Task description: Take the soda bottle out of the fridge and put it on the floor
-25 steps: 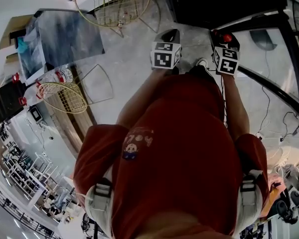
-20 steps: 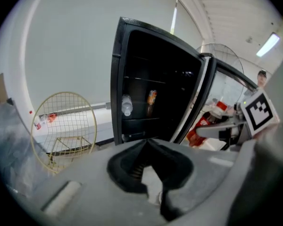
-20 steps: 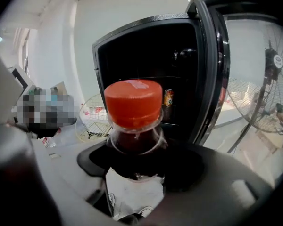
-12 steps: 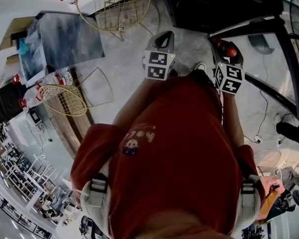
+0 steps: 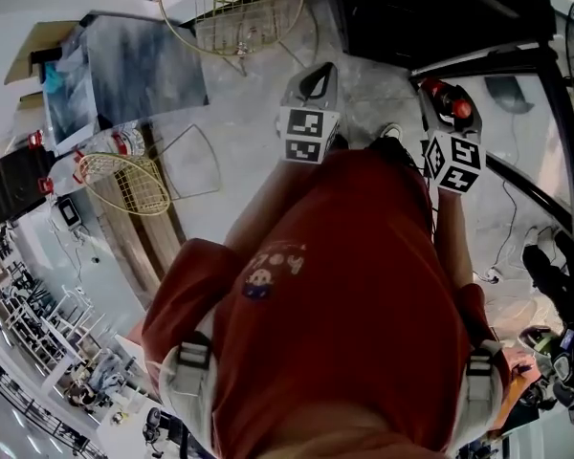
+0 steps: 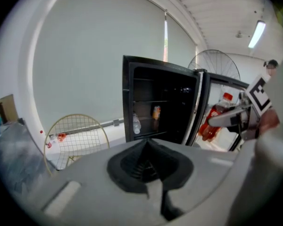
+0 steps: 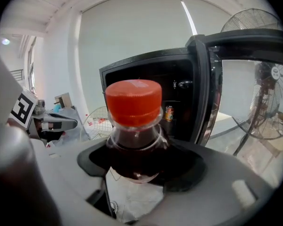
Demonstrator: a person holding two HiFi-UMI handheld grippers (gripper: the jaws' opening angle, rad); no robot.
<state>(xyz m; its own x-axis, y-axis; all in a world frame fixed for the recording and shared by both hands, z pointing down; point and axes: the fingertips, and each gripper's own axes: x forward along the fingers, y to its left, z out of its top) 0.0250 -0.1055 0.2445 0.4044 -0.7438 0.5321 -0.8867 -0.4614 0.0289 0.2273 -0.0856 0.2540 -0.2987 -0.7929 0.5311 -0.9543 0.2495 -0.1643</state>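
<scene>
My right gripper [image 5: 449, 103] is shut on the soda bottle [image 5: 447, 96], a dark drink with a red cap. In the right gripper view the bottle [image 7: 133, 126] stands upright between the jaws, cap up. The black fridge [image 5: 411, 8] stands open just ahead, its glass door [image 5: 517, 60] swung to the right. The left gripper view shows the same bottle [image 6: 216, 119] out in front of the fridge [image 6: 151, 79]. My left gripper [image 5: 316, 76] hangs shut and empty to the left of the bottle. A can [image 7: 169, 113] stays on a fridge shelf.
Round wire racks stand at the far left [image 5: 231, 8] and lie near my left side [image 5: 124, 185]. A grey sheet [image 5: 143, 65] covers the floor at the left. Cables [image 5: 507, 247] trail over the floor at the right. A standing fan [image 7: 266, 102] is beyond the door.
The right gripper with the bottle has drifted a little right and back from the fridge. The left gripper has shifted slightly forward.
</scene>
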